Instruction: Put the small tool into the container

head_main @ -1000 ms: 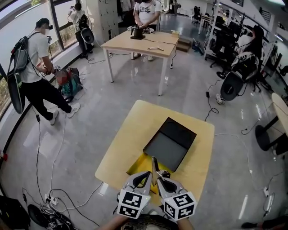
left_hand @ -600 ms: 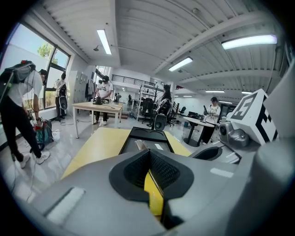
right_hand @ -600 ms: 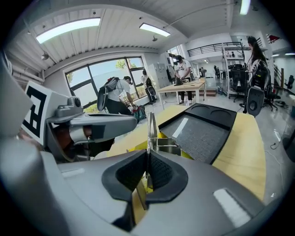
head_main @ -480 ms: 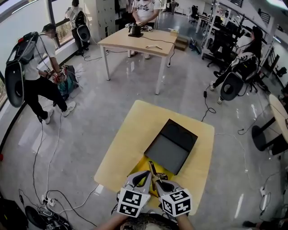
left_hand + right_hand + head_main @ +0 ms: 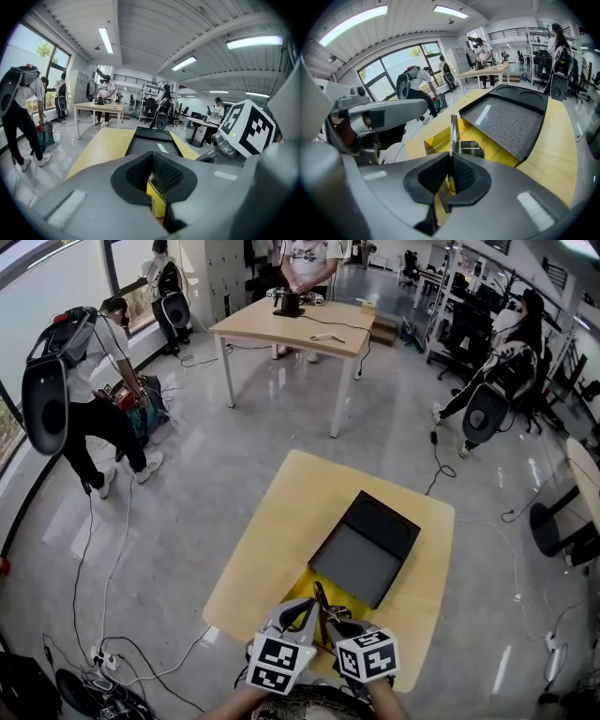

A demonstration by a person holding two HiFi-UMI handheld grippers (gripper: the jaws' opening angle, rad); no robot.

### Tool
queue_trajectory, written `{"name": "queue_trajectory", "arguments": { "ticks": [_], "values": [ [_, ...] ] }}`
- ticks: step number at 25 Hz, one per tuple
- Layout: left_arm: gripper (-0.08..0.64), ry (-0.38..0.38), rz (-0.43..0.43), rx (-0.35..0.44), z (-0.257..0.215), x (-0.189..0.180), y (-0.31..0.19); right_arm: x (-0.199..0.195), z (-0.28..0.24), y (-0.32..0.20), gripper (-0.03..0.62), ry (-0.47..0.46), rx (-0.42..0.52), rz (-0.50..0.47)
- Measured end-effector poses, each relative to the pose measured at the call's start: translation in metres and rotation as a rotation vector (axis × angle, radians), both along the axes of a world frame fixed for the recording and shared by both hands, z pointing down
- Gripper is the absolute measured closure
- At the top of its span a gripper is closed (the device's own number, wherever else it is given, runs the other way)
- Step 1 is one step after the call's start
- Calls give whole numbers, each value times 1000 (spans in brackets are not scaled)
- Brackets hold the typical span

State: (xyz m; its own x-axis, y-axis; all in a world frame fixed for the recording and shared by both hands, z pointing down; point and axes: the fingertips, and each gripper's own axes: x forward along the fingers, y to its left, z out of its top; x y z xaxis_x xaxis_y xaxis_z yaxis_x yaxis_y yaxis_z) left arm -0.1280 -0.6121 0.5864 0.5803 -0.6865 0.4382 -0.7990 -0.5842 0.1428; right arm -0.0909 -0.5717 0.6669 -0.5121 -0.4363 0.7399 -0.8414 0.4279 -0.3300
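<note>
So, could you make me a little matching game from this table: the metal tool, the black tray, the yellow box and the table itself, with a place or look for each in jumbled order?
Things:
1. thin metal tool
2. black tray
3. yellow box
4. table

Descriptions:
A. grey lining, lying open on the table
B. light wooden top, bearing both containers
C. clamped between the jaws of the right gripper
D. nearest the person, just in front of the tray

Pairs: 1-C, 2-A, 3-D, 4-B.
</note>
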Motion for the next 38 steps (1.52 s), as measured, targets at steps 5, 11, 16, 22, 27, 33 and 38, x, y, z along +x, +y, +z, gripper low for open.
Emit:
{"name": "queue_trajectory", "arguments": {
  "ticks": [5,11,16,22,27,33,38],
  "values": [
    [541,-7,9,-5,0,2,-15,-2,3,-16,580,18,-17,-8],
    [541,-8,4,-14,14,1,-35,0,20,-38,577,11,-32,3],
    [541,-12,1,-14,22,14,-42,17,32,-50,574,-4,-42,37],
    [541,-15,-7,-16,14,15,-53,21,29,-64,569,-10,-41,56],
    [541,-15,-10,-15,20,4,-37,10,39,-54,561,7,-26,60],
    [541,-20,-19,-15,15,11,-47,20,41,-63,551,65,-1,42],
    [541,-21,-18,-11,20,9,-40,19,49,-56,535,89,4,39]
  ]
}}
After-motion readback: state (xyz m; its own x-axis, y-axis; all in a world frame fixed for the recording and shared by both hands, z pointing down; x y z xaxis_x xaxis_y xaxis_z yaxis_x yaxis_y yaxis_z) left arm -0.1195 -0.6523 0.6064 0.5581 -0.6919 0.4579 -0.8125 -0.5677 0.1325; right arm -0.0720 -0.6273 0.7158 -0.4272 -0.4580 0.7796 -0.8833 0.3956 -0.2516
